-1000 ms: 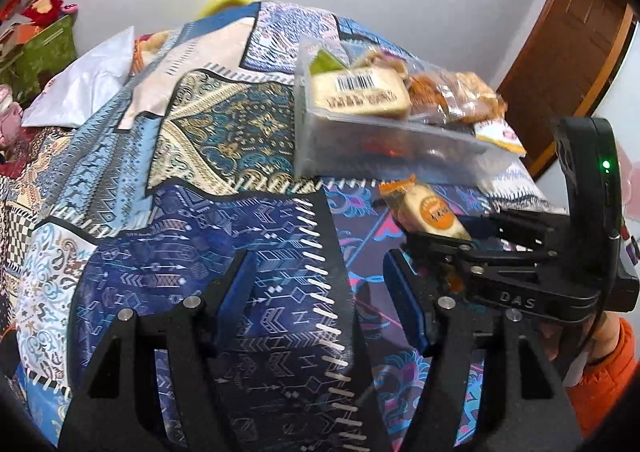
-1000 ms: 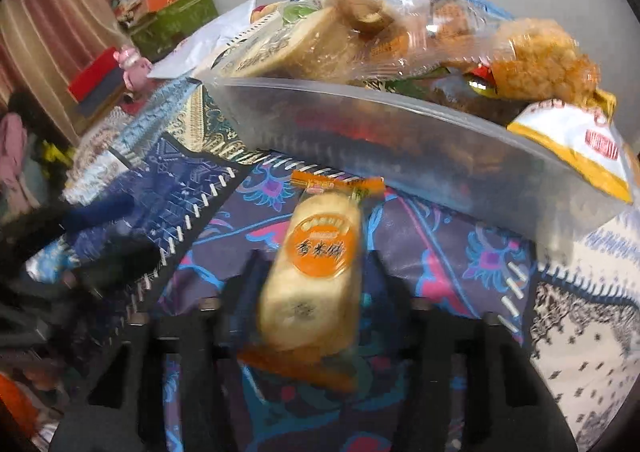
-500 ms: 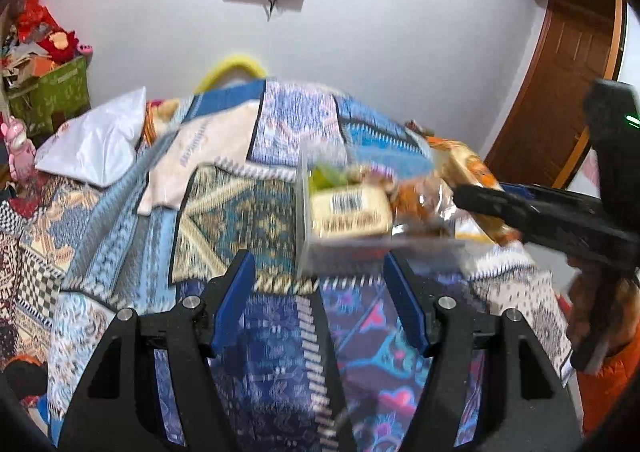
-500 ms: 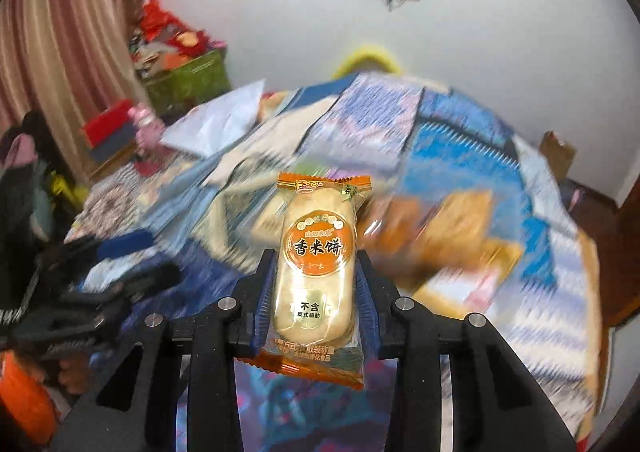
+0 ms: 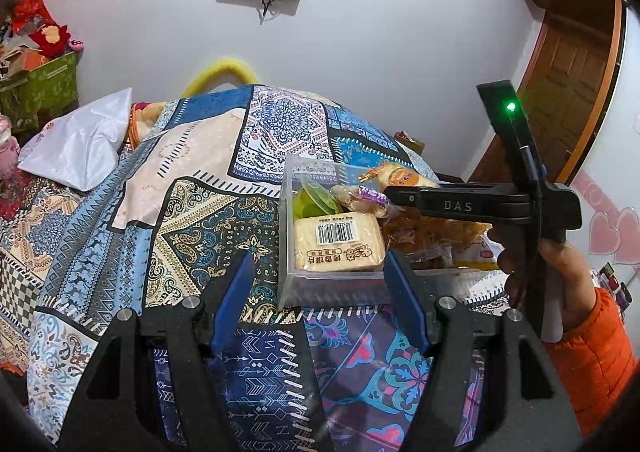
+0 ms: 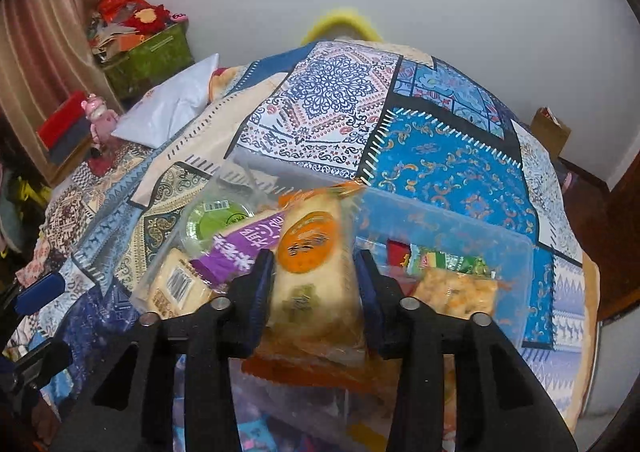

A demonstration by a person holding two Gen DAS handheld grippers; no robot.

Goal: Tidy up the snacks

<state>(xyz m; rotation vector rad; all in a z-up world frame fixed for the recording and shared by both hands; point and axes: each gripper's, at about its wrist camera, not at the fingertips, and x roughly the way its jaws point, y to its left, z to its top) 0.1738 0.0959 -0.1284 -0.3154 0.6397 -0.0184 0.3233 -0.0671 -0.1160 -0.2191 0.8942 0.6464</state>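
Orange-labelled rice cracker pack (image 6: 310,272) sat clamped in my right gripper (image 6: 314,284), frame centre, above the clear bin (image 6: 516,272). Left gripper (image 5: 318,300) hung open, empty. Judgement: lower into the bin's free gap before releasing, avoiding purple packet (image 6: 244,244).

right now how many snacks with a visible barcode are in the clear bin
2: the pale wrapped cake at the clear bin's near left corner, and the green cup just behind it. Others may be hidden under the pile or behind the right tongs.
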